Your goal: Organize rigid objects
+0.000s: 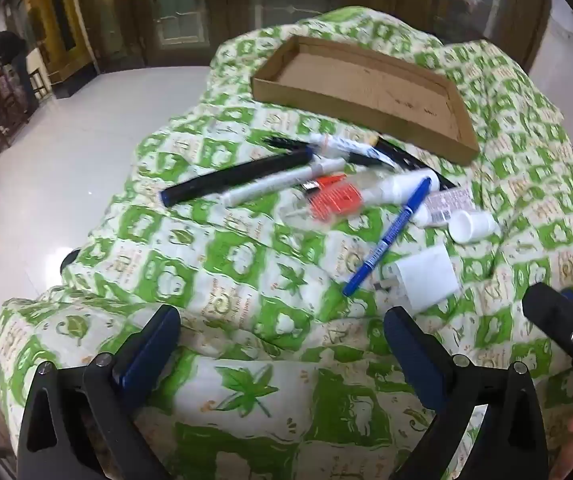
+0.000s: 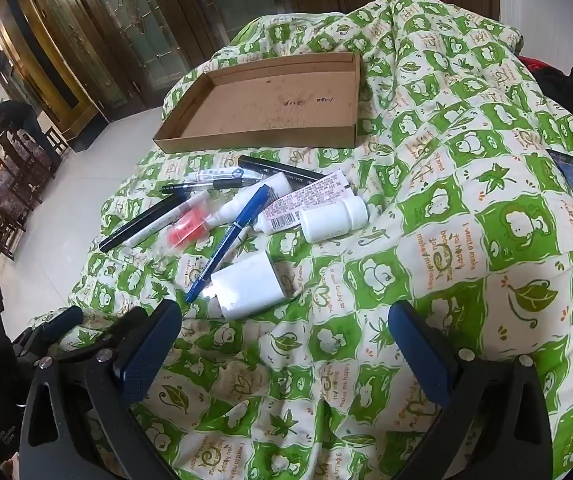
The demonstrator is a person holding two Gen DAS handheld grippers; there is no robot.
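Soft indoor light, perhaps motion-blurred, fisheye-warped edges.

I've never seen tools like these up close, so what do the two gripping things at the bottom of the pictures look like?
Each is a hand-held gripper. The left hand-held gripper and the right hand-held gripper look alike: two black plastic fingers with triangular cut-outs and silver screw heads, each tipped with a dark blue textured pad. No cables or sleeves are visible.

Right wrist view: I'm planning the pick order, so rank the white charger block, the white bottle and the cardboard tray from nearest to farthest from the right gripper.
1. White charger block: nearest, just ahead of the right gripper, toward its left finger.
2. White bottle: farther back, lying near the middle.
3. Cardboard tray: farthest, beyond the pens.
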